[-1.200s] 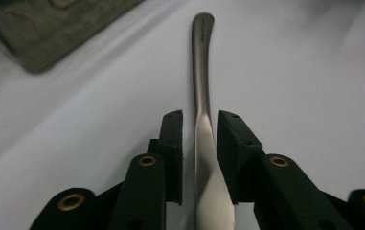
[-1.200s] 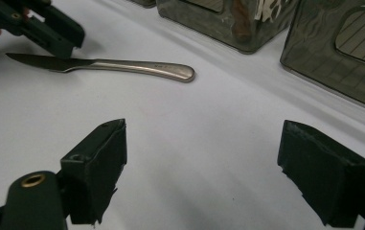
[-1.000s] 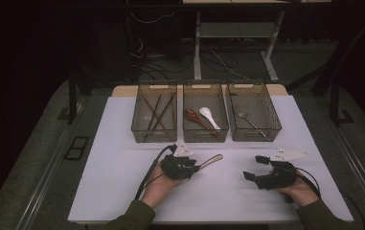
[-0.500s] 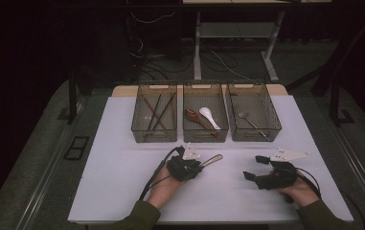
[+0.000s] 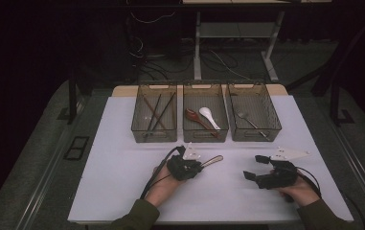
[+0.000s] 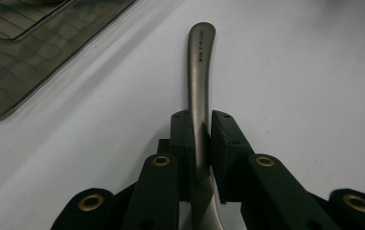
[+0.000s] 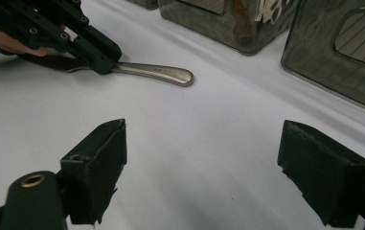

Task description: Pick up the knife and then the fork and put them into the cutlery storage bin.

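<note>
Your left gripper [image 6: 200, 132] holds a metal spoon handle [image 6: 200, 72].

Its jaws have just been closing, and now the pads squeeze the thin handle from both sides. The spoon lies flat on the white table [image 5: 122, 143], near you and a bit left of the middle, in front of the three trays [image 5: 205, 136]. Your right gripper [image 7: 204, 167] rests to the right, jaws wide apart, holding nothing.
</note>
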Tool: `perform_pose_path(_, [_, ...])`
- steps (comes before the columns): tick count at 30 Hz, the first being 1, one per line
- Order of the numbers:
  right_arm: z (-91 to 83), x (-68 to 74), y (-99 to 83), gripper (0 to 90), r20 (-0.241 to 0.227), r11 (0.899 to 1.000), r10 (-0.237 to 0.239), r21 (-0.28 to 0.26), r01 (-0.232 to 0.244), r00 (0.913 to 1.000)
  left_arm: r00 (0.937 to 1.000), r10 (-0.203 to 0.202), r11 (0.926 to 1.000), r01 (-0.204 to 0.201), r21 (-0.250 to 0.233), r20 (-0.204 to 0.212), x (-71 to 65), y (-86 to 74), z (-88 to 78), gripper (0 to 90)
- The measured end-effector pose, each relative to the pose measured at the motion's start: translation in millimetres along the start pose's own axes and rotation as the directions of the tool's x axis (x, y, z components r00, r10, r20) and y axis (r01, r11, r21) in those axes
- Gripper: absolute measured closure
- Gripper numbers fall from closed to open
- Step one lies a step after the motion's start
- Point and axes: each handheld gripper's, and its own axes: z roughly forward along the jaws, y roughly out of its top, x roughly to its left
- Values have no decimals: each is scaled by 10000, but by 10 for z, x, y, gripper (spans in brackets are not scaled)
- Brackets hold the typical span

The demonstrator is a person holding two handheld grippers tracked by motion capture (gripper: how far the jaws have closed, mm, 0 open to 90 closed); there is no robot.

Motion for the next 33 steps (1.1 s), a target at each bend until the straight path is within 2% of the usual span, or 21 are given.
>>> perform_pose_path(2, [-12,-7,24,168,-108,9996,-35,297,38,9999,9999,-50,10000,50,55,95,9,-5,-19,793])
perform_pose_path(6, [-49,-1,78,168,-480,9986,-113,510,137,9988,9996,-33,10000,32,60,277,22,-7,-56,793])
perform_pose_path(7, [-62,0,92,168,-763,9983,-130,554,172,9970,9995,-21,10000,19,72,319,23,-4,-67,793])
perform_pose_path(10, [-78,5,125,168,-1046,9979,-172,608,236,9944,9989,1,10000,0,-2,479,22,2,-106,793])
perform_pose_path(14, [-61,24,168,169,-1146,9953,-522,756,611,9920,9963,172,9998,-163,-118,842,15,14,-158,793])
perform_pose_path(19, [2,79,295,169,-1506,9871,-1155,929,1303,9818,9880,562,9981,-521,-327,1437,-16,30,-261,793])
perform_pose_path(21, [45,109,370,169,-1729,9812,-1376,1107,1580,9753,9833,799,9964,-740,-421,1633,-34,30,-295,792])
perform_pose_path(24, [125,163,477,169,-1778,9702,-1733,1383,1989,9687,9761,972,9948,-894,-487,1945,-59,24,-327,793])
perform_pose_path(27, [207,235,570,170,-2152,9646,-1927,1374,2250,9574,9654,1284,9911,-1166,-648,2268,-80,24,-358,793])
perform_pose_path(30, [313,309,658,172,-2760,9516,-2158,1554,2651,9366,9529,1632,9862,-1499,-710,2555,-108,32,-391,792])
perform_pose_path(32, [396,356,700,174,-3241,9371,-2294,1813,2983,9178,9461,1844,9825,-1702,-756,2661,-139,37,-402,792])
perform_pose_path(33, [456,367,719,175,-3503,9204,-2608,1908,3411,8996,9440,1896,9816,-1759,-745,2699,-149,38,-406,793])
